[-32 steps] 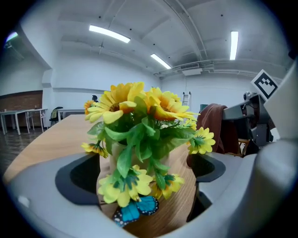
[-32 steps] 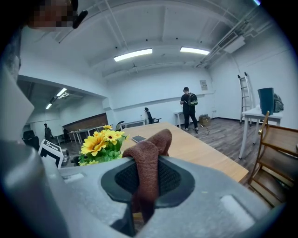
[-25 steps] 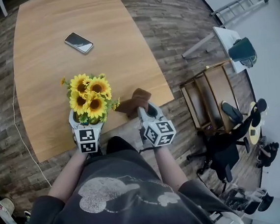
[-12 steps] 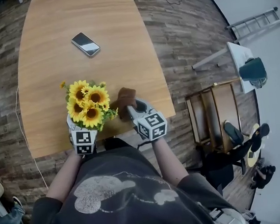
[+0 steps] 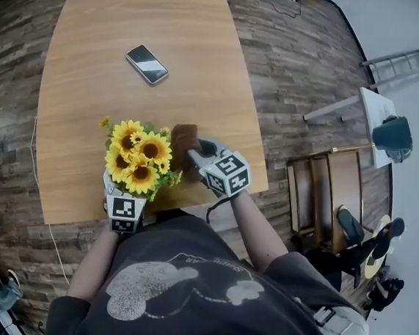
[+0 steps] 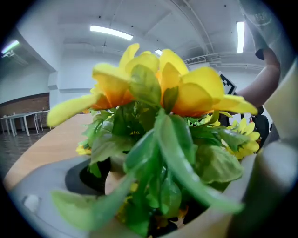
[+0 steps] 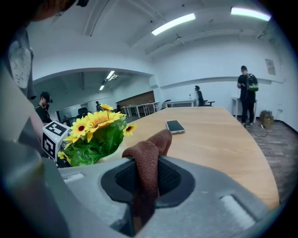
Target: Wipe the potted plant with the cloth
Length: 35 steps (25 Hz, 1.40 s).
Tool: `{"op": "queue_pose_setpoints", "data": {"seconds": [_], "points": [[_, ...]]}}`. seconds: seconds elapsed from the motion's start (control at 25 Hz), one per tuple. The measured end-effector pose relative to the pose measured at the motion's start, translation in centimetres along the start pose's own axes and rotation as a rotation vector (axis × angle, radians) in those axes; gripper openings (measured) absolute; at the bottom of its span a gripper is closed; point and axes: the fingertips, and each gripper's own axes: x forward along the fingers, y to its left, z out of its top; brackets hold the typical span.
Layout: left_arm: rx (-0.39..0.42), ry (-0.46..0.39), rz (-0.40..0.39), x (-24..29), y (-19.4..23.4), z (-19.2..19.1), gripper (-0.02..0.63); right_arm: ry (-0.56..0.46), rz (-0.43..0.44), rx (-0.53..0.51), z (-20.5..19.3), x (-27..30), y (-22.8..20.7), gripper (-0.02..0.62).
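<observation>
The only print I can make out is the black-and-white square markers on the cubes of the left gripper and the right gripper. The potted plant stands near the front edge of the surface. Its pot sits between the left fingers, which have just been closing and look pressed to its wall. The right fingers pinch the brown cloth, now just beside the sunflowers and closer than a second ago. The phone has stayed put.

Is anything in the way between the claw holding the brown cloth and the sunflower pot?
Nothing visible. The right claw holds the brown cloth just beside the potted sunflowers, with only bare table between them.
</observation>
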Motion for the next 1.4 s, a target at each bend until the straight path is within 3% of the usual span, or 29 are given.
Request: {"op": "queue_pose_setpoints", "data": {"seconds": [0.24, 0.44, 0.68, 1.0, 1.4], "points": [[0.06, 0.021, -0.018, -0.4, 0.6, 0.4, 0.557, 0.092, 0.213, -0.081, 0.9, 5.3, 1.2, 0.049], [0.072, 0.012, -0.071, -0.8, 0.5, 0.2, 0.557, 0.091, 0.408, -0.062, 2.0, 8.3, 4.2, 0.049], [0.107, 0.008, -0.128, -1.2, 0.8, 0.0, 0.557, 0.114, 0.537, -0.052, 3.1, 11.1, 6.7, 0.049], [0.105, 0.021, -0.165, -1.4, 0.4, -0.4, 0.558, 0.125, 0.593, 0.001, 3.1, 11.8, 7.3, 0.049], [0.111, 0.016, -0.201, -1.3, 1.0, -0.5, 0.558, 0.126, 0.505, 0.035, 0.2, 7.9, 6.2, 0.049]]}}
